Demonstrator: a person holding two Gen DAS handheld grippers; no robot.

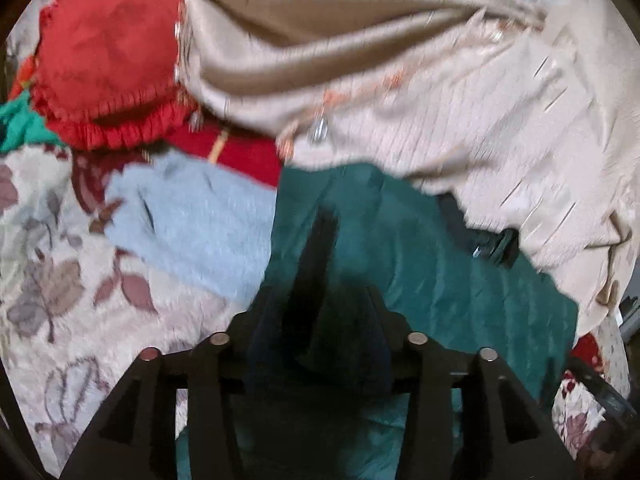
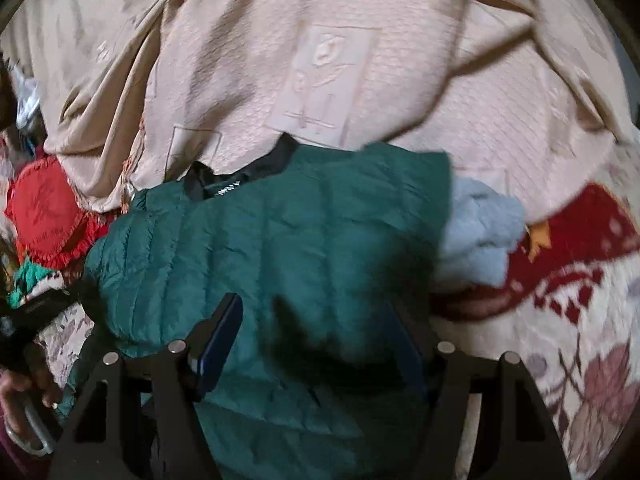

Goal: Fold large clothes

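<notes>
Jacket point(image 2: 272, 248), green and quilted, lies on the bed point(image 2: 580, 360) under both my hand-held grippers: right point(image 2: 316, 344) spread wide over it, gripping nothing; left point(image 1: 320, 280) blurred, cannot tell, probably flattening it to fold.

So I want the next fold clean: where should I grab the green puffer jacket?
Take the green puffer jacket at its far corner beside the black collar, coming from above: that edge lies free on the beige blanket.

Jacket point(image 2: 272, 240) lay on the bedspread point(image 2: 560, 340), blanket point(image 2: 360, 60) behind it, towel point(image 2: 480, 228) at its right, cushion point(image 2: 40, 208) left.
</notes>
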